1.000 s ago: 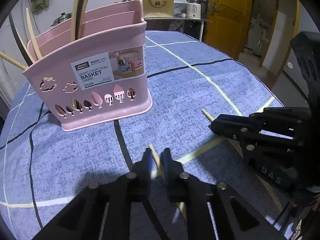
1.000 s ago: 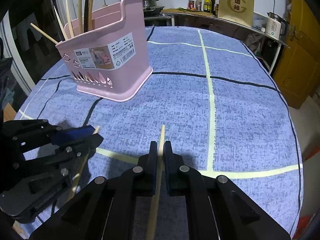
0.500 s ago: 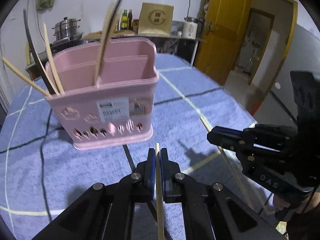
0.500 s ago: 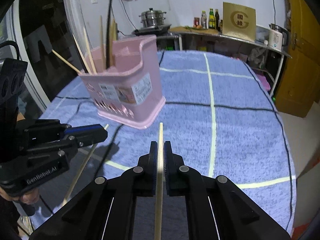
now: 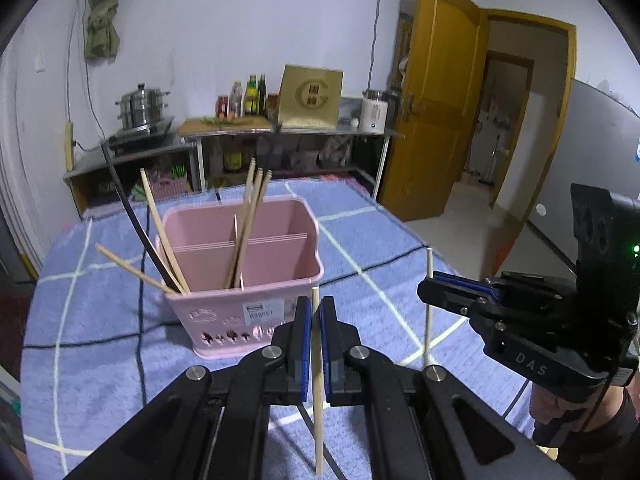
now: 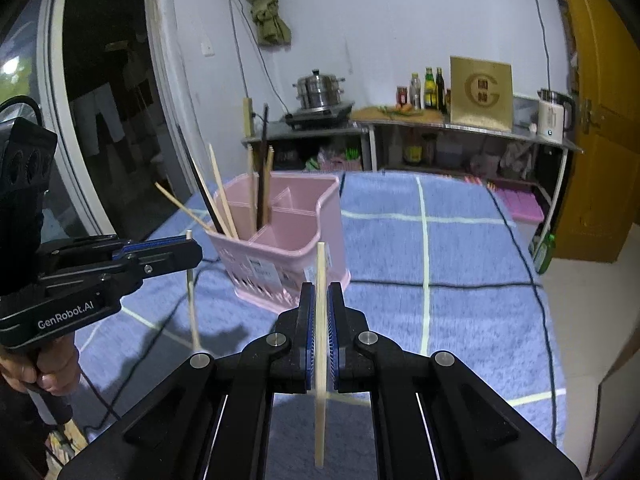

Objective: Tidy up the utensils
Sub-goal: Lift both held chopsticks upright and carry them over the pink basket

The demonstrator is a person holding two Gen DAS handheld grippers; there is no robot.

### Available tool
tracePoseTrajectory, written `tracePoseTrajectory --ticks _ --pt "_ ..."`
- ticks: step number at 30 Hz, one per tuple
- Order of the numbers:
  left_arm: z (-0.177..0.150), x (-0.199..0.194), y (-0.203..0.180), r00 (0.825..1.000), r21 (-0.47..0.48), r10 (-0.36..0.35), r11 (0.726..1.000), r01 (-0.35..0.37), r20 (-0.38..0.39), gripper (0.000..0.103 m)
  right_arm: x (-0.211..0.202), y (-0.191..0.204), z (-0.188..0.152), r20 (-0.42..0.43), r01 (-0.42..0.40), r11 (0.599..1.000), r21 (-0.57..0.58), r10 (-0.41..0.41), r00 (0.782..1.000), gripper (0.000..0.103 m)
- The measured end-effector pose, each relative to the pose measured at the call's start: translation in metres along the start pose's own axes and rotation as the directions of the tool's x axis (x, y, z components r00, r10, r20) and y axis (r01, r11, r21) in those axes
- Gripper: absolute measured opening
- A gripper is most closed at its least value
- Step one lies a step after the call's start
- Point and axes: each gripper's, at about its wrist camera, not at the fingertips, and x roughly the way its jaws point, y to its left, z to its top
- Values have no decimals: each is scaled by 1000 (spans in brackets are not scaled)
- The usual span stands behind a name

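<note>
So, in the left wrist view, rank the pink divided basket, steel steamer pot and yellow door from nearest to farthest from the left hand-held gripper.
1. Pink plastic divided basket: just ahead, on the table.
2. Steel steamer pot: far left, on the counter.
3. Yellow wooden door: far right; too close to the pot to rank firmly.

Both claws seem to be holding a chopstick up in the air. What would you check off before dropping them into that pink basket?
1. Left gripper shut on its chopstick: ok.
2. Right gripper shut on its chopstick: ok.
3. Both sticks roughly upright, so they can go in end first: ok.
4. Pink basket standing upright on the blue tablecloth, top open: ok.
5. Free room in a compartment: ok; the front right section looks unoccupied.
6. Sticks already above the basket opening: not ok; both grippers are short of the basket.
</note>
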Motion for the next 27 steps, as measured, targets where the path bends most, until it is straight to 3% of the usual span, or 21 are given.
tracePoseTrajectory --ticks 8,27 --pt "11 -26 -2 998 15 -3 1000 2 58 4 -17 7 6 50 -5 1000 -15 6 999 6" --pt "-2 -34 -3 1000 30 1 1000 -2 30 4 -27 18 -1 38 3 999 -43 -2 999 6"
